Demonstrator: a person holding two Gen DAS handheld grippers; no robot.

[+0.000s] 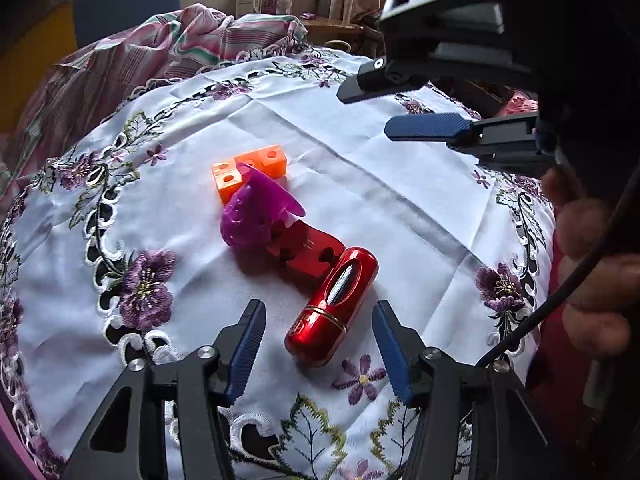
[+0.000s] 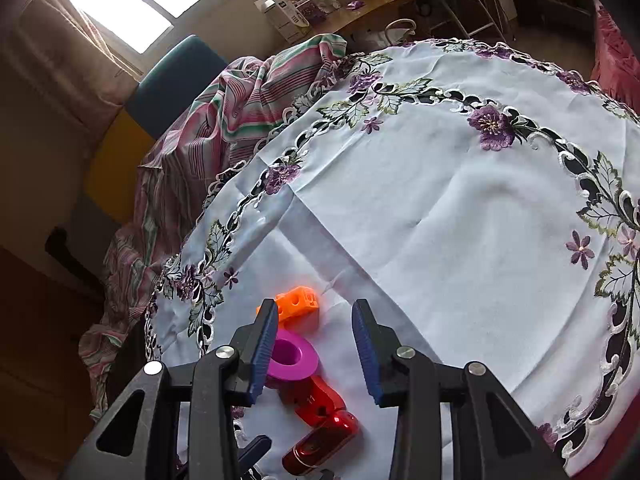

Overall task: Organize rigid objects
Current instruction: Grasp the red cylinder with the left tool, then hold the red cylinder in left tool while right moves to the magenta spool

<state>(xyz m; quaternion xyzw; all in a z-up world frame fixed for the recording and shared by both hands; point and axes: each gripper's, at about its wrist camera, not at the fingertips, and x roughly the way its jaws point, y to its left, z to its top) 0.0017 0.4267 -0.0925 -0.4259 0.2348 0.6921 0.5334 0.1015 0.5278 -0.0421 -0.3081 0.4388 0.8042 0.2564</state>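
Four objects lie in a tight row on the white embroidered tablecloth (image 1: 360, 184). They are an orange holed block (image 1: 250, 168), a purple flanged cup (image 1: 256, 216), a flat red notched block (image 1: 308, 252) and a glossy red capsule (image 1: 334, 304). My left gripper (image 1: 319, 312) is open, its blue pads on either side of the capsule's near end without touching it. My right gripper (image 2: 315, 308) is open and holds nothing. It hovers above the orange block (image 2: 298, 304) and the purple cup (image 2: 294, 356). The red block (image 2: 316, 400) and the capsule (image 2: 320, 440) lie below it. The right gripper (image 1: 368, 110) also shows at the upper right of the left wrist view.
A striped pink cloth (image 1: 180, 44) is heaped at the table's far left edge, with a blue chair (image 1: 124, 4) behind it. A person's hand (image 1: 592, 280) holds the right tool at the table's right side. White cloth stretches to the right of the objects (image 2: 460, 208).
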